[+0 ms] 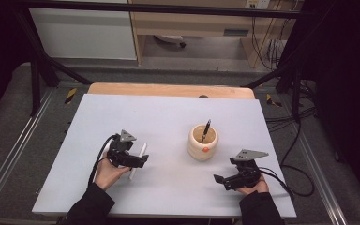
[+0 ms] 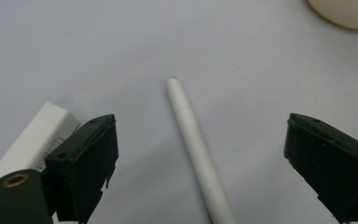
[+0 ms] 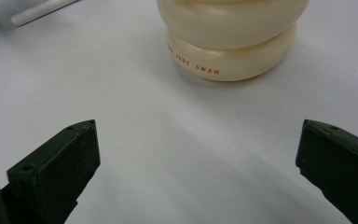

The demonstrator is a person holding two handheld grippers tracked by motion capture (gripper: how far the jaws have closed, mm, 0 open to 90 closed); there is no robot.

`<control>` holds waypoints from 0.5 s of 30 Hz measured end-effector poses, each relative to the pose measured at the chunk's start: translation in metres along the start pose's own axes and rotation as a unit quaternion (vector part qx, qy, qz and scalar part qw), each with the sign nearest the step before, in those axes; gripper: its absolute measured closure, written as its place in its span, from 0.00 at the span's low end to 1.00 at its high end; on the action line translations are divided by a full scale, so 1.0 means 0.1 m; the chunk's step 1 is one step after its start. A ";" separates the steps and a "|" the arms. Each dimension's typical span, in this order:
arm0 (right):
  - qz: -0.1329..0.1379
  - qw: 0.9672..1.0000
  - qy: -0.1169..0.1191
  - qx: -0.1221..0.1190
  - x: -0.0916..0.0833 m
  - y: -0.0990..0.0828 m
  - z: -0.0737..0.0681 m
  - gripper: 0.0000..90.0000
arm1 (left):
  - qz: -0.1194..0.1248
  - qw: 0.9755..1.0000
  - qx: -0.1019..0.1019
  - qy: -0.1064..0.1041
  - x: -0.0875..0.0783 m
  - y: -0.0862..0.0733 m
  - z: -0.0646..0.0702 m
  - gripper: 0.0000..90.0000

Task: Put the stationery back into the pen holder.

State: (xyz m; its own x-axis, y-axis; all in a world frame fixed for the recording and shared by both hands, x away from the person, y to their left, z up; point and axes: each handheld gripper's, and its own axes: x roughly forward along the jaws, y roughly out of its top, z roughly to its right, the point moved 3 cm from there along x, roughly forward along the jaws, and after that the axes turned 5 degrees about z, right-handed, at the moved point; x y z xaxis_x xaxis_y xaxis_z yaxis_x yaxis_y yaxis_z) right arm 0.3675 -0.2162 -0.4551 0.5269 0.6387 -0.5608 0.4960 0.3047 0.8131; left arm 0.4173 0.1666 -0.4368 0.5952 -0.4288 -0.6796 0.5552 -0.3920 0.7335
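Left fingers: jaws of the left gripper (image 2: pixel 200 163) stand wide apart, straddling the white pen (image 2: pixel 198 149) without touching it; in the high view this gripper (image 1: pixel 138 161) sits left of centre
Right fingers: jaws of the right gripper (image 3: pixel 198 172) are also wide apart with bare table between them; in the high view it (image 1: pixel 222 180) rests lower right, holding nothing
Pen position: white pen (image 1: pixel 138 161) lies flat on the grey table (image 1: pixel 168 112), left of the cup, partly under the left gripper
Long axis: in the left gripper view the pen runs from bottom centre up toward the middle of the frame, its rounded end pointing away, so the axis lies roughly along the gripper's line of sight and crosswise to the closing direction
Nearer hand: left, clearly; the right gripper view shows the pen's end (image 3: pixel 42 11) far off at upper left
Cup: cream ribbed cup (image 1: pixel 203 142) stands upright right of centre, with a dark pen (image 1: pixel 206 130) leaning inside
Writing: red letters on the cup's base (image 3: pixel 193 65) read "JEDY SWAN"; earlier letters are cut off
Other: white block with small illegible print (image 2: pixel 32 140) sits by the left jaw, lower left
Judgement: closing the left jaws should catch the pen
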 end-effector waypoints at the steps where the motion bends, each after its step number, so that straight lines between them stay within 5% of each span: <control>1: 0.000 1.000 0.000 -0.001 0.00 0.00 0.00 0.00 | -0.001 1.000 -0.001 0.000 0.00 -0.01 -0.01 0.12; 4: -0.001 1.000 0.000 -0.001 0.00 0.00 0.00 0.00 | -0.010 1.000 -0.007 -0.010 0.03 -0.02 -0.01 0.15; 10: -0.001 1.000 0.002 -0.001 0.01 0.00 0.00 0.00 | -0.026 0.999 -0.014 0.017 0.08 -0.02 -0.02 0.25; 15: -0.001 1.000 0.002 0.000 0.00 0.00 0.00 0.00 | -0.027 0.999 -0.039 0.016 0.06 -0.02 -0.04 0.38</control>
State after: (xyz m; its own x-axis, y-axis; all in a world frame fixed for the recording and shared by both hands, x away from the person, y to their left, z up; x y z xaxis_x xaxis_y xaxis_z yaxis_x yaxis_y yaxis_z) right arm 0.3676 -0.2160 -0.4553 0.5237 0.6403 -0.5619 0.4968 0.3063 0.8120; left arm 0.4222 0.1680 -0.4426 0.5804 -0.3815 -0.7194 0.6303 -0.3489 0.6935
